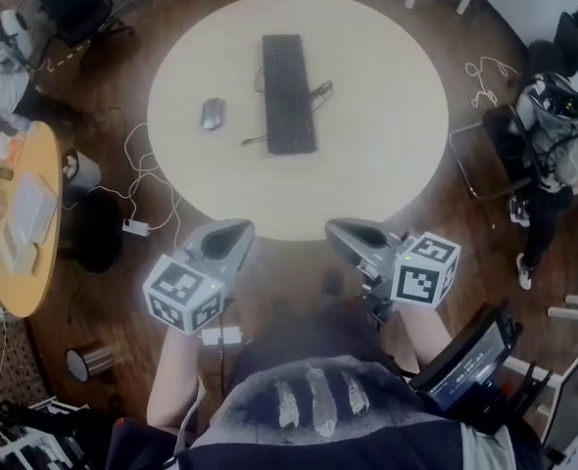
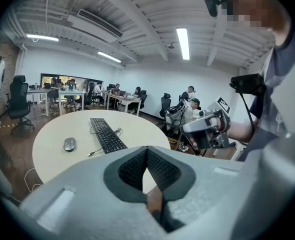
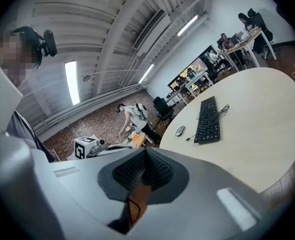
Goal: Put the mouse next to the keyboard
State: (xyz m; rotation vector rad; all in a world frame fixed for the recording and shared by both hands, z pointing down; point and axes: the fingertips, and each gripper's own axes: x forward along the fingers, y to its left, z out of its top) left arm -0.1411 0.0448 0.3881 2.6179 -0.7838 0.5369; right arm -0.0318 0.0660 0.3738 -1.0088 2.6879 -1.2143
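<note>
Head view shows my left gripper (image 1: 228,235) and my right gripper (image 1: 349,231) held just off the near edge of the round cream table (image 1: 387,174), each with its grey jaws closed together on nothing. The small grey oval mouse (image 1: 213,114) lies toward the table's left edge. It sits clearly apart from the flat black keyboard (image 1: 288,93) at the middle.
</note>
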